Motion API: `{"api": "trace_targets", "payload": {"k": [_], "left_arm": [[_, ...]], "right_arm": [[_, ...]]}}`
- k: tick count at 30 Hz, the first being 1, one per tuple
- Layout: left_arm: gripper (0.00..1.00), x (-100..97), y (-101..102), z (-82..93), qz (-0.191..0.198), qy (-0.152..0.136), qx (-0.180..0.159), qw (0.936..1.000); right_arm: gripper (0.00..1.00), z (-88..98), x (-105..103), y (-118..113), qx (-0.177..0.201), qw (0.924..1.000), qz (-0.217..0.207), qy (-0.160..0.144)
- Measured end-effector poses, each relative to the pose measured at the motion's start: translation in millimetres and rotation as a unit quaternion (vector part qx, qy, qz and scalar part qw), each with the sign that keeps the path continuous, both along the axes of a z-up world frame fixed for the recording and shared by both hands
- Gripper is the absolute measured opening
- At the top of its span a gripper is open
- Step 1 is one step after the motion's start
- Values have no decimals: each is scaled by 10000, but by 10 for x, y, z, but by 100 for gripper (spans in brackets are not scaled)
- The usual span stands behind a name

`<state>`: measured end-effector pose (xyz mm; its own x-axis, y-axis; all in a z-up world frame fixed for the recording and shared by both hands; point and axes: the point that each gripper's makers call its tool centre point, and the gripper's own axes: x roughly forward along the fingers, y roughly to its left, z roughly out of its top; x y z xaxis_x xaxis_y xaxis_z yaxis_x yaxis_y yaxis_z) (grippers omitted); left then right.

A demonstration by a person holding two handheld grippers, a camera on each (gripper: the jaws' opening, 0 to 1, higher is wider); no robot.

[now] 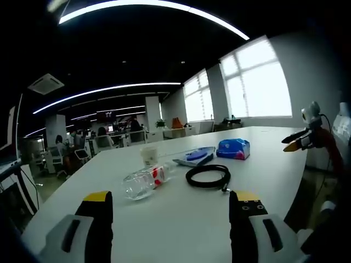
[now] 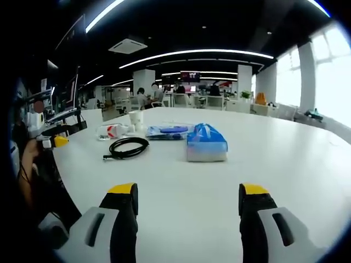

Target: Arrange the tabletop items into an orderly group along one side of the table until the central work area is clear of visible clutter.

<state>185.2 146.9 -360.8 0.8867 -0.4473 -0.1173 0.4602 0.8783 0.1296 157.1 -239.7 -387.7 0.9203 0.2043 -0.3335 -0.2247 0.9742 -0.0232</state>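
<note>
Several items lie mid-table on the white table (image 1: 274,175). A clear plastic bottle (image 1: 143,182) with a red label lies on its side, with a paper cup (image 1: 149,155) upright behind it. A coiled black cable (image 1: 208,176) sits to the right, then a flat blue item (image 1: 194,156) and a blue tissue pack (image 1: 233,148). My left gripper (image 1: 171,207) is open and empty, short of the bottle and cable. My right gripper (image 2: 187,198) is open and empty, short of the tissue pack (image 2: 207,143). The cable (image 2: 127,148), bottle (image 2: 112,131), cup (image 2: 135,119) and blue item (image 2: 167,131) lie beyond.
The right gripper (image 1: 299,141) shows at the table's right edge in the left gripper view. The left gripper (image 2: 55,137) shows at the left edge in the right gripper view. Bare tabletop (image 2: 285,159) stretches right of the tissue pack. Desks, chairs and people fill the far room.
</note>
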Motion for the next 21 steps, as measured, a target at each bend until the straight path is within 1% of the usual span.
{"api": "trace_targets", "payload": {"k": [8,21], "left_arm": [[87,13,1,-12,-4,16,26,10000],[86,20,10,-28,-16,22,114,9999]], "right_arm": [[71,9,1,-7,12,10000,-12,-15],[71,-44,-17,-32,-7,9999,-63,83]]}}
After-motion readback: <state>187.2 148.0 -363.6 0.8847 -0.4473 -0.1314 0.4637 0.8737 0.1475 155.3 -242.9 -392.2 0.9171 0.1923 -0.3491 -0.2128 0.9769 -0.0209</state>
